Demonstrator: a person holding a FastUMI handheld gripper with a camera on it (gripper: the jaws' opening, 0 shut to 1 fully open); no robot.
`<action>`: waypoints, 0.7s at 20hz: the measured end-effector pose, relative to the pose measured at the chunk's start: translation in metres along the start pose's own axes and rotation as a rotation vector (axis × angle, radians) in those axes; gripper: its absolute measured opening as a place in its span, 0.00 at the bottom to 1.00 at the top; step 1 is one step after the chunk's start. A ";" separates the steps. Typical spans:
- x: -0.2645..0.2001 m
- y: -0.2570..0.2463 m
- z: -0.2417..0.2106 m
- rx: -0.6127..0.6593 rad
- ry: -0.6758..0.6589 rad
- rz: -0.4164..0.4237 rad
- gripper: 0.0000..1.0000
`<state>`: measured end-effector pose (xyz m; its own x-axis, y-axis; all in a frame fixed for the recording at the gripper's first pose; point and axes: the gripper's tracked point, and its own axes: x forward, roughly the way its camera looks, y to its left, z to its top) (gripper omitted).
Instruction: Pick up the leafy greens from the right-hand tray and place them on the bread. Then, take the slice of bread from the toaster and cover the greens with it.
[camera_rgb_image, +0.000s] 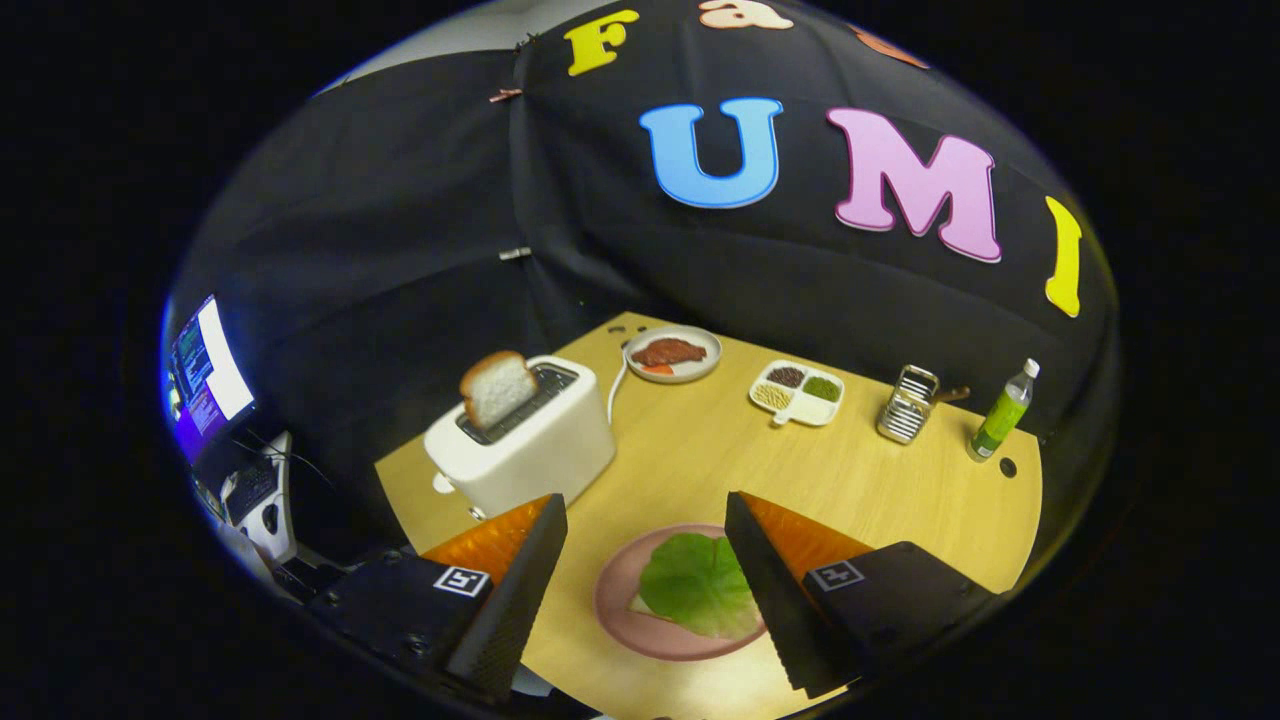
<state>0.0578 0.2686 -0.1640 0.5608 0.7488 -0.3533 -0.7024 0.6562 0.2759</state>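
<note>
1. The gripper (645, 520) hangs above the near edge of the surface (880, 480), jaws wide apart and holding nothing.
2. The leafy greens (698, 585) already lie on the bread (640, 604) on the pink plate (625, 610), below and between the jaws, so the first step looks done.
3. The bread slice (497, 388) stands upright in the toaster (520, 435), far left, sticking up where it seems easy to grip.
</note>
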 end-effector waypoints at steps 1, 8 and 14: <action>-0.002 0.012 0.014 -0.007 -0.028 0.017 0.99; 0.001 0.112 0.086 -0.074 -0.156 0.158 0.99; 0.040 0.166 0.104 -0.053 -0.141 0.204 0.99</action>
<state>0.0091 0.4171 -0.0392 0.4579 0.8734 -0.1660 -0.8273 0.4870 0.2799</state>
